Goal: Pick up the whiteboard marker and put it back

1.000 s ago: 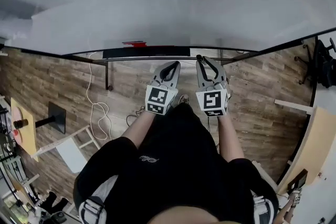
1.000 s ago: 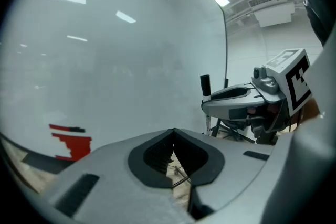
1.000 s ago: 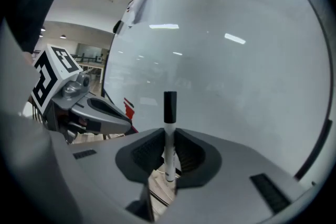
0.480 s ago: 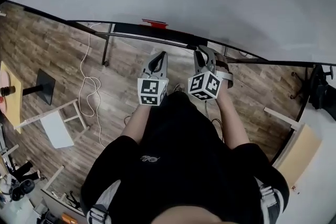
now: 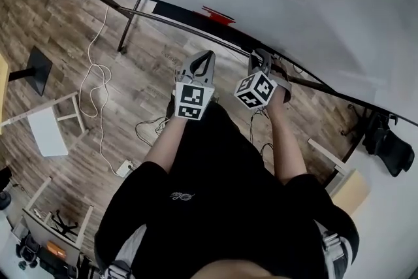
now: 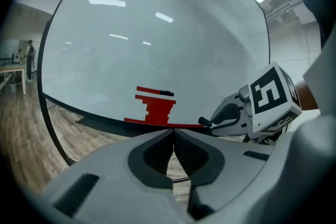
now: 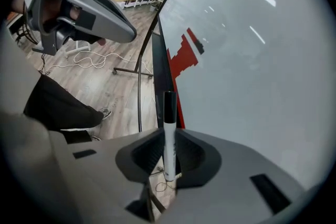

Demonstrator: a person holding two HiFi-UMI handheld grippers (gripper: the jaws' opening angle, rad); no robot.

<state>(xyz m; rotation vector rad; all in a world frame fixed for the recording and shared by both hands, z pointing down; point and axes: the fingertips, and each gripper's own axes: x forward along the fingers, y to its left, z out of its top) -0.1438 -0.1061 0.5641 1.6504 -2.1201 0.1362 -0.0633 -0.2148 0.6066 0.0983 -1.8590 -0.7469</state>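
A whiteboard marker (image 7: 169, 131), white with a black cap, stands between the pads of my right gripper (image 7: 169, 139), which is shut on it. It points down along the black tray (image 7: 160, 76) at the whiteboard's (image 7: 252, 60) lower edge. In the head view the right gripper (image 5: 261, 57) is close to the tray (image 5: 170, 8), and my left gripper (image 5: 205, 57) is beside it to the left. The left gripper (image 6: 173, 132) is shut with nothing in it. It faces a red stepped shape (image 6: 155, 108) low on the board, and the right gripper (image 6: 209, 123) shows at its right.
Below the board is wooden floor with a white cable (image 5: 98, 68), a white frame (image 5: 46, 131) and a black base plate (image 5: 36, 65). The stand's metal bar (image 5: 127, 26) runs under the tray. A dark chair (image 5: 392, 147) and a wooden tabletop (image 5: 353, 193) are at the right.
Both grippers have sunk beside the board's lower edge. The right one has rolled, its marker cube now turned on a corner, still holding the marker. The head view has swung round.
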